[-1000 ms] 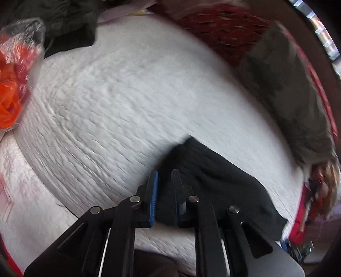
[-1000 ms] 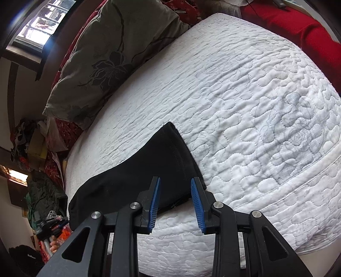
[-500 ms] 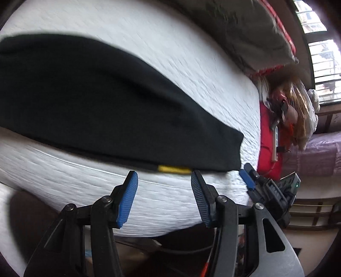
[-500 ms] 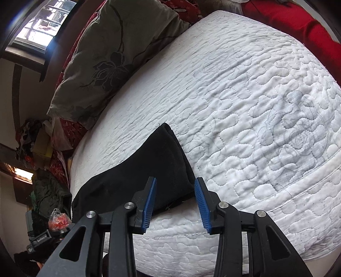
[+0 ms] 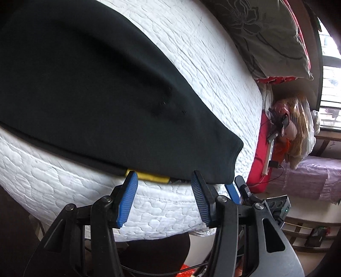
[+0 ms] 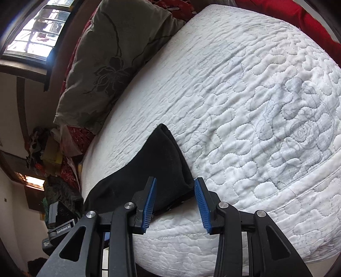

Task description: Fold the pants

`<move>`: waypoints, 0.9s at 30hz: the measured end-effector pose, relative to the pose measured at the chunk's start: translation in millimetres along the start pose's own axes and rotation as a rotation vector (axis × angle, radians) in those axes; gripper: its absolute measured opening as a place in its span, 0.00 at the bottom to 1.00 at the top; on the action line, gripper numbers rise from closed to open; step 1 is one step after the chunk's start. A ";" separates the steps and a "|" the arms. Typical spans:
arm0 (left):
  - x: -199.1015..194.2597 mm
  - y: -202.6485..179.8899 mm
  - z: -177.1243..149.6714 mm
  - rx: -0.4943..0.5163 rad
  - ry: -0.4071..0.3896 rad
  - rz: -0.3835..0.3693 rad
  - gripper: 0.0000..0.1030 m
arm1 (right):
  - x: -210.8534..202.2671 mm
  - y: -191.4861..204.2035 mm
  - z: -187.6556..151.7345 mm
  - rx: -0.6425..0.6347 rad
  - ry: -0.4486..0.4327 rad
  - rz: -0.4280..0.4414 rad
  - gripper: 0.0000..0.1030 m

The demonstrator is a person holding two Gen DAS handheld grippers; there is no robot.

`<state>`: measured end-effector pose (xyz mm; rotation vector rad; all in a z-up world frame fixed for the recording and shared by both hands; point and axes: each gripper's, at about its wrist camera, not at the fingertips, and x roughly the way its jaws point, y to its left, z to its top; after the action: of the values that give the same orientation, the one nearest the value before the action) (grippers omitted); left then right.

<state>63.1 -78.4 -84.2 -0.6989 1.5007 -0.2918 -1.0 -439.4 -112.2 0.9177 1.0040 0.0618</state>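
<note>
The black pants point(image 5: 89, 89) lie folded flat on the white quilted mattress point(image 5: 202, 55), along its near edge. A yellow tag point(image 5: 149, 175) shows at the hem. My left gripper point(image 5: 164, 191) is open and empty, just below the pants' edge, jaws astride the tag. In the right wrist view the pants point(image 6: 157, 168) end in a pointed corner. My right gripper point(image 6: 174, 202) is open and empty at that end's near edge. The right gripper's blue tip point(image 5: 232, 189) shows beside the left one.
A grey flowered pillow point(image 6: 110, 61) lies at the head of the mattress point(image 6: 255, 95). A red blanket point(image 6: 309, 19) is at the far side. Clutter and a red cushion point(image 5: 261, 149) sit beyond the mattress end. A purple-covered bed point(image 5: 309, 176) stands near the window.
My left gripper let go of the pants, opened and swung along the near edge to the hem with the yellow tag. My right gripper opened a little wider.
</note>
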 end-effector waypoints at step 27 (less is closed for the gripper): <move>17.8 7.7 6.6 -0.063 0.040 -0.020 0.49 | 15.4 17.9 2.6 -0.030 0.002 -0.008 0.38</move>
<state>69.1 -81.3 -103.6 -0.7626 1.5476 -0.2758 15.9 -422.9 -110.1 0.8867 1.0064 0.0709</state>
